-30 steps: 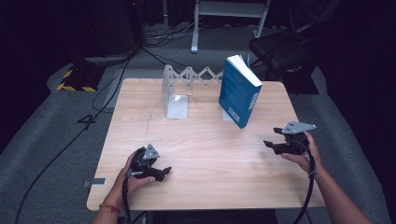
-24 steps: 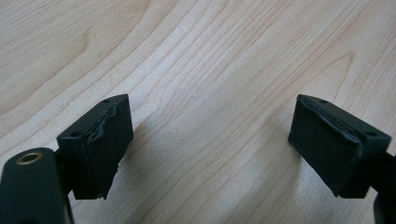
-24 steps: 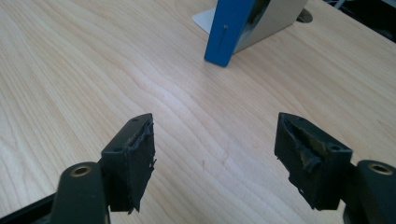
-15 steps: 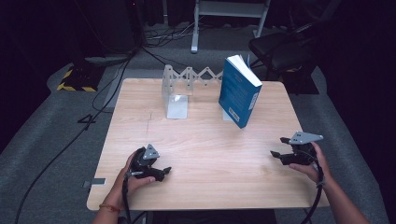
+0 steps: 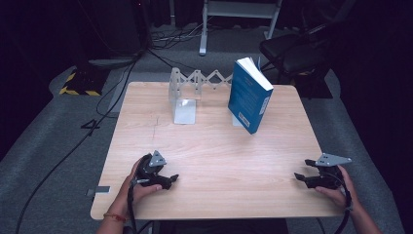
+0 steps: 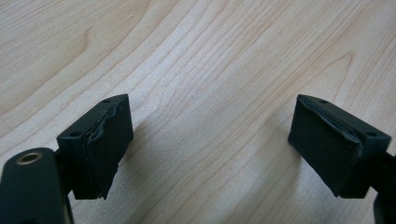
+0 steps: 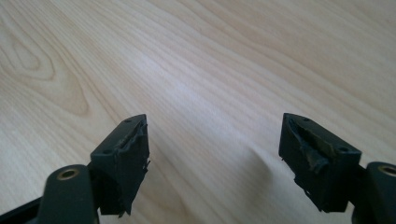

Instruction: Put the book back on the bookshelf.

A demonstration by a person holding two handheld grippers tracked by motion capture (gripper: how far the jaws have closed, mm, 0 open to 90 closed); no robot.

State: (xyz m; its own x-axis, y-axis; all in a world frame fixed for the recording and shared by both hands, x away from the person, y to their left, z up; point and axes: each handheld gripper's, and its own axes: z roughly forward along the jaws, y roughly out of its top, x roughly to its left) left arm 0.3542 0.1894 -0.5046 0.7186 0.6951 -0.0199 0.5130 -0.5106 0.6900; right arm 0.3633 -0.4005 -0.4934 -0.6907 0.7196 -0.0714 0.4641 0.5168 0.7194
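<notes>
A blue book (image 5: 249,101) stands tilted at the back right of the wooden table (image 5: 214,146), leaning against an extendable metal book rack (image 5: 195,83). My left gripper (image 5: 171,179) rests low over the front left of the table, open, with bare wood between its pads (image 6: 105,144). My right gripper (image 5: 303,170) sits near the front right edge, far from the book. Its jaws have just been opening, and nothing lies between its pads (image 7: 128,158), where bare wood grain shows.
The rack's flat bookend plate (image 5: 185,111) lies on the table left of the book. A chair (image 5: 297,53) and cables (image 5: 122,92) sit on the grey floor beyond the table. The table's right edge runs close beside my right hand.
My right gripper has moved down and toward the front right edge of the table, away from the book. The left gripper has stayed put.
</notes>
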